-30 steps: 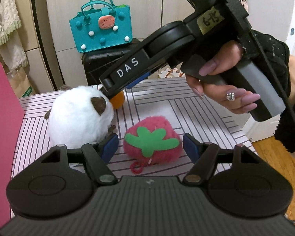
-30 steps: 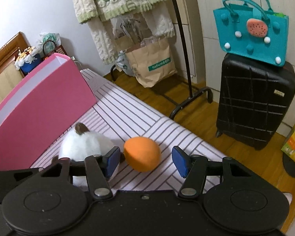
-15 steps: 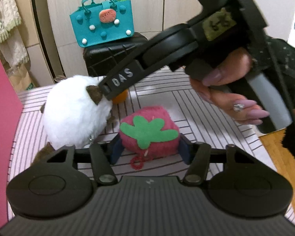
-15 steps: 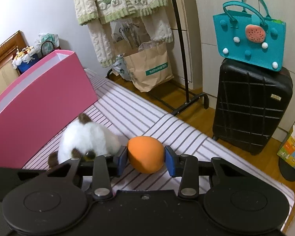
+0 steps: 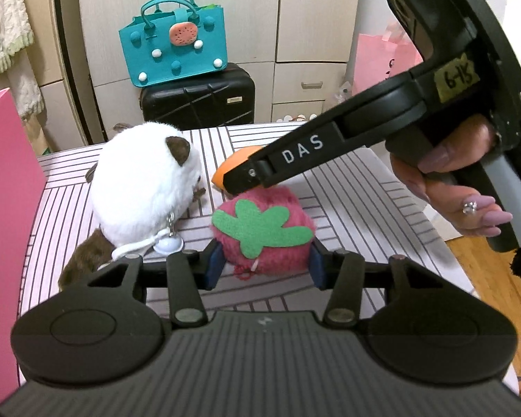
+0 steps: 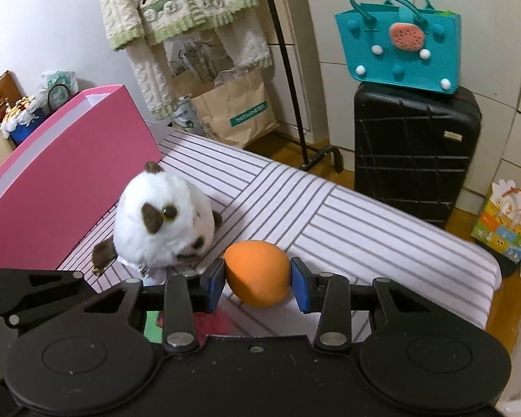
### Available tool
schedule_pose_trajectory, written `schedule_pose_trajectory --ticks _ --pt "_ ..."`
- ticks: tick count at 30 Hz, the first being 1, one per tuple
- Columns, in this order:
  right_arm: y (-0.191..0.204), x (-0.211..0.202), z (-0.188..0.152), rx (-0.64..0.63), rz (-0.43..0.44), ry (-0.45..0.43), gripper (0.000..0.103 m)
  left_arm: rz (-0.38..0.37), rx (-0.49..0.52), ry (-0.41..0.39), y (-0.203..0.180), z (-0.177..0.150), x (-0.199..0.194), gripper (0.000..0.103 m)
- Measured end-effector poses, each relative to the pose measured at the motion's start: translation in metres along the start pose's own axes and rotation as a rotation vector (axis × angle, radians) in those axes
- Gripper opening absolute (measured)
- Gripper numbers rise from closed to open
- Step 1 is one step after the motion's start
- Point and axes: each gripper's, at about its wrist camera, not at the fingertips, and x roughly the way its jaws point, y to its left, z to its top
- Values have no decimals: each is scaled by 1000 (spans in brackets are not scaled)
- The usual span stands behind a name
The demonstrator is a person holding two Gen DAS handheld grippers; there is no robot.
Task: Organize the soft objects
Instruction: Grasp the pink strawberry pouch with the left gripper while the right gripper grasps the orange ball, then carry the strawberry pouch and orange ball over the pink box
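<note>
A pink strawberry plush [image 5: 260, 229] with a green felt leaf lies on the striped table [image 5: 347, 201]. It sits between the blue pads of my left gripper [image 5: 264, 267], whose jaws are closing and touch both its sides. My right gripper [image 6: 257, 281] is shut on an orange soft ball [image 6: 257, 272]. In the left wrist view that ball [image 5: 231, 166] shows just above and behind the strawberry, under the right gripper's fingers [image 5: 246, 180]. A white plush animal [image 5: 146, 184] with brown ears stands to the left of both, also seen as the white plush [image 6: 163, 219].
A tall pink box [image 6: 69, 160] lines the table's left side. Beyond the table stand a black suitcase [image 6: 413, 160] with a teal bag [image 6: 399, 41] on it, a paper bag [image 6: 236, 111] and a coat rack. A person's hand [image 5: 451, 191] holds the right gripper.
Both grippers' jaws have narrowed, the left onto the strawberry plush and the right onto the orange ball. The right gripper has shifted right in the left wrist view, over the strawberry.
</note>
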Motion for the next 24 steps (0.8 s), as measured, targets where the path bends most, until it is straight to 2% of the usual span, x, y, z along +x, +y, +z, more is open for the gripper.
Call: schedule_pose_trajectory --ticks 9,14,21,24 --pt "22 -23 -15 42 -58 12 46 -70 -12 53 3 -8 -24 47" --pt "38 -41 -26 63 -94 24 46 -60 50 46 1 -12 -45 47" --pt "60 -64 -48 143 -102 55 46 -82 151 98 4 -22 -76 47" --pt "75 -73 -60 141 -79 66 46 -92 166 117 9 -25 -88 47"
